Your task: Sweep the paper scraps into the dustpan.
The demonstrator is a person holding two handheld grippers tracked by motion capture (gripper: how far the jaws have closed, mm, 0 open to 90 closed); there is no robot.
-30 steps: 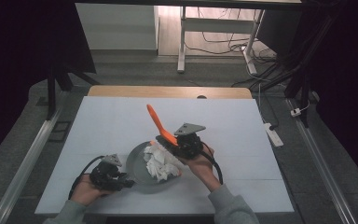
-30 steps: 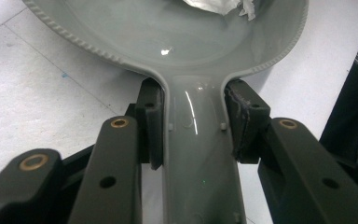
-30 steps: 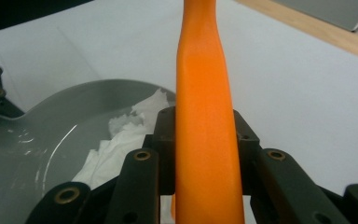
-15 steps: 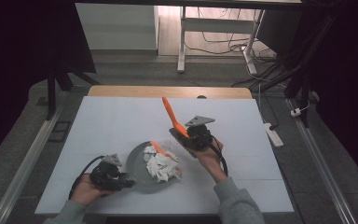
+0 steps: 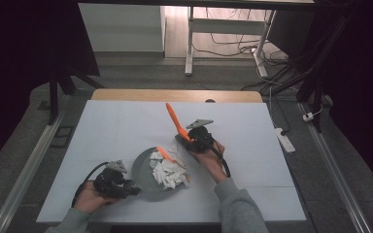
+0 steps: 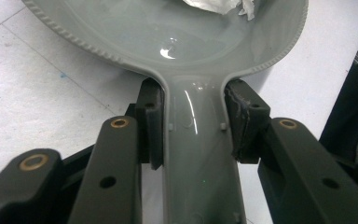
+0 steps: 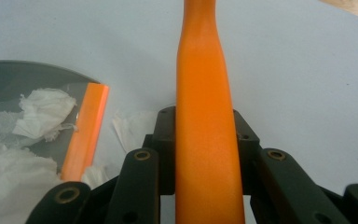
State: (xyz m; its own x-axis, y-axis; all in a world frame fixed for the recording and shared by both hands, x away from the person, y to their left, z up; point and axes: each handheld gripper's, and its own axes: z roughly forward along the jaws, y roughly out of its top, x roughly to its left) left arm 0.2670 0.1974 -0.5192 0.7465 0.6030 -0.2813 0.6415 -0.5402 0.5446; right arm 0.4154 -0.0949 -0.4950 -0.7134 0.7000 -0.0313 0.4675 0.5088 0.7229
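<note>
A grey pan (image 5: 143, 174) lies near the table's front with crumpled white paper (image 5: 170, 172) in it. My left gripper (image 5: 133, 190) is shut on the pan's handle (image 6: 198, 154), whose sides the pads press, low at the left of the pan (image 6: 182, 37). My right gripper (image 5: 187, 141), just right of the pan, is shut on an orange tool handle (image 5: 174, 119) that slants up and away. That handle (image 7: 205, 93) runs between the jaws of the right gripper (image 7: 205, 126). A short orange strip (image 5: 162, 153) rests at the pan's rim (image 7: 9, 79); I cannot tell if it joins the tool.
A white sheet (image 5: 126, 126) covers the table, with a wooden edge (image 5: 175, 94) at the far side. A few paper scraps (image 7: 126, 126) lie just off the pan. A white power strip (image 5: 284, 140) lies on the floor to the right.
My right gripper has moved right and away from the paper pile with the orange handle. The orange strip at the pan's rim now shows. The left gripper and pan stayed put.
</note>
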